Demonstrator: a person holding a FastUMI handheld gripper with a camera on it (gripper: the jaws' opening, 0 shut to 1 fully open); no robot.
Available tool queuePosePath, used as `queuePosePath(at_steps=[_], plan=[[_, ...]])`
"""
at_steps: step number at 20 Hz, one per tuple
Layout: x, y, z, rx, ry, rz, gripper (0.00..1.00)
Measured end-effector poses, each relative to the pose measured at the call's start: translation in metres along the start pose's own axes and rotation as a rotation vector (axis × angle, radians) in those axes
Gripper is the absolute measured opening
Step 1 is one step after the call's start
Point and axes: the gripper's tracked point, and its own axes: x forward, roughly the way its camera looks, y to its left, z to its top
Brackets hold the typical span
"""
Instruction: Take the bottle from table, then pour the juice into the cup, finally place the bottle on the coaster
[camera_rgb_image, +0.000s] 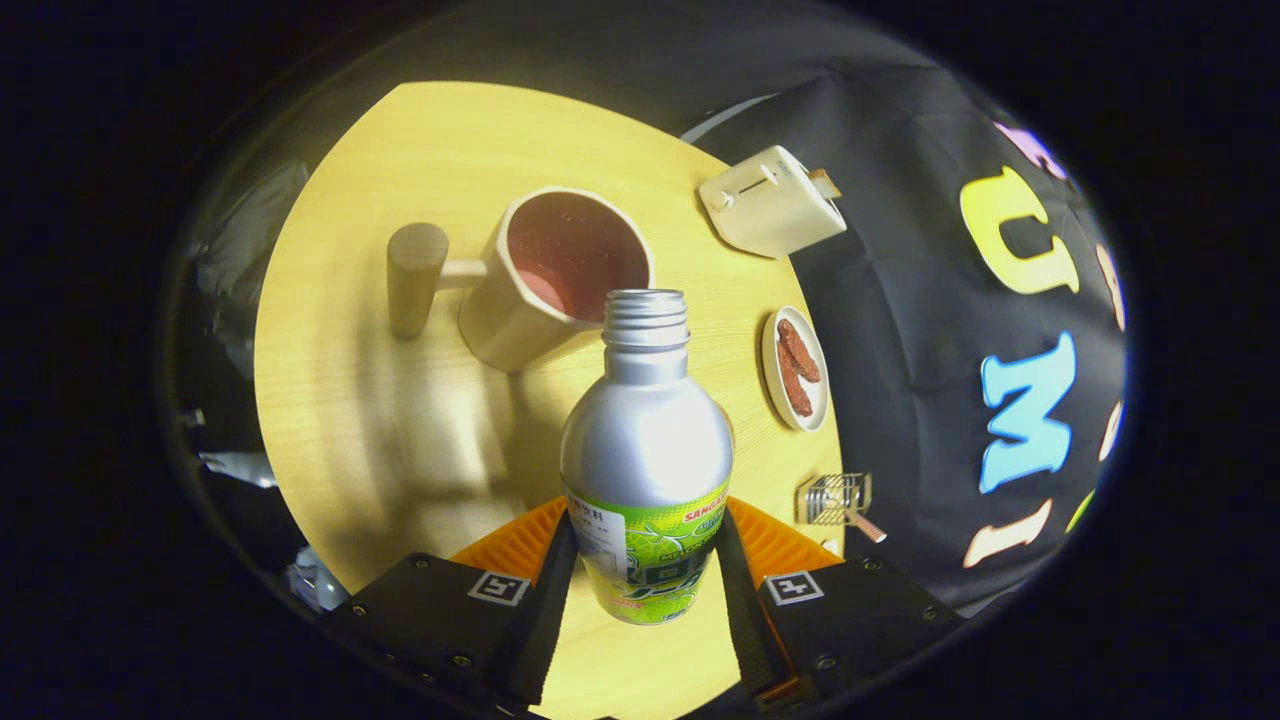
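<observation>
In the gripper view, the tool (645, 570) sits at the bottom centre of the frame with both fingers (548, 590) pressed against the sides of the bottle (645, 455), gripping it by its labelled lower part. The bottle is silver with a green label; it stands upright in the middle of the frame, its cap off and its threaded neck open. Its base is lifted clear of the counter (380, 400), a pale wooden surface. Under and behind the bottle's lower part, between the fingers, lies an orange ribbed coaster (775, 545). Beyond the bottle's neck, in the upper centre of the frame, stands the cup (560, 275), a beige mug with a wooden peg handle pointing left and a reddish inside. Upper right of it sits a cream toaster (770, 200). At centre right a small plate (795, 370) holds two sausages (797, 365), and below it lies a small wire rack (838, 498).
</observation>
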Motion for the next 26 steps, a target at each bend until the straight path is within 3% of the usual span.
queuePosePath(at_steps=[16,26], plan=[[0.033,-0.058,0.001,0.511,-0.239,0.064,0.71],[0.057,-0.104,0.02,0.652,-0.395,0.036,0.72]])
